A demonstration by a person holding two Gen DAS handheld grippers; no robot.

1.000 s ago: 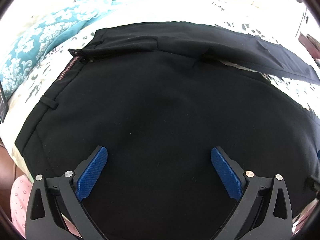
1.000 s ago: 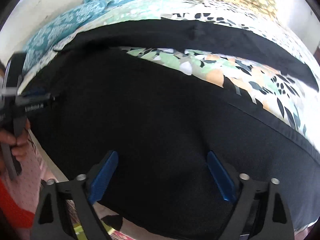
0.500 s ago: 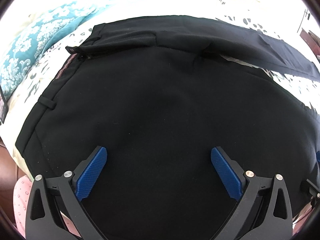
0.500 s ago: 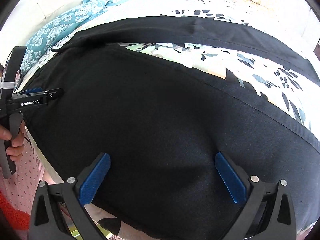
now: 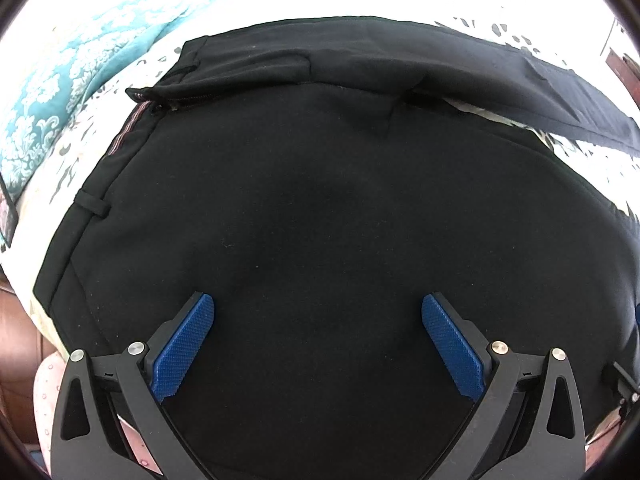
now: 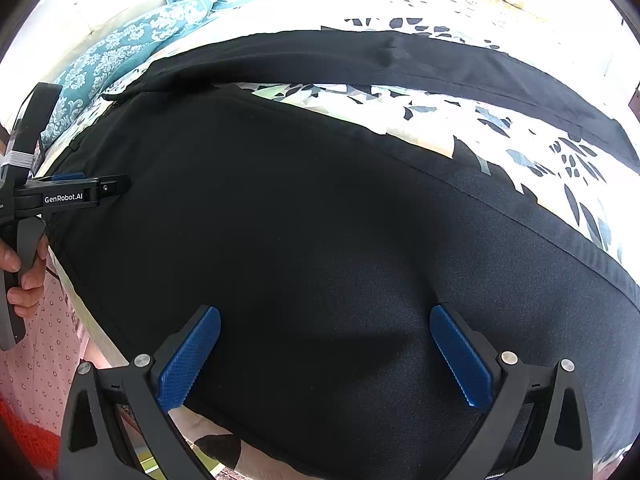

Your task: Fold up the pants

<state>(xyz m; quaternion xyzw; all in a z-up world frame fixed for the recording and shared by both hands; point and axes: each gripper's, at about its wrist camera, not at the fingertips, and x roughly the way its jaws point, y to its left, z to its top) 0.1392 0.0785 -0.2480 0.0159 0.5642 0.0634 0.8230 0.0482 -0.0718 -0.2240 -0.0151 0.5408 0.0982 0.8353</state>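
Black pants (image 5: 320, 200) lie spread flat on a bed, waistband to the left with the fly open, legs running right. The near leg (image 6: 320, 240) fills the right wrist view and the far leg (image 6: 400, 64) lies apart behind it, with sheet between. My left gripper (image 5: 318, 308) is open and empty, hovering over the seat area near the waistband. My right gripper (image 6: 325, 320) is open and empty over the near leg's front edge. The left gripper also shows at the left of the right wrist view (image 6: 100, 188).
The bed sheet (image 6: 440, 120) has a leaf print. A teal patterned pillow (image 5: 52, 92) lies at the back left. The bed's front edge (image 6: 192, 432) runs just under my right gripper. A brown surface (image 5: 16, 332) sits at the lower left.
Both grippers have edged slightly forward and lower over the pants. Both stay open. The pants have not moved.
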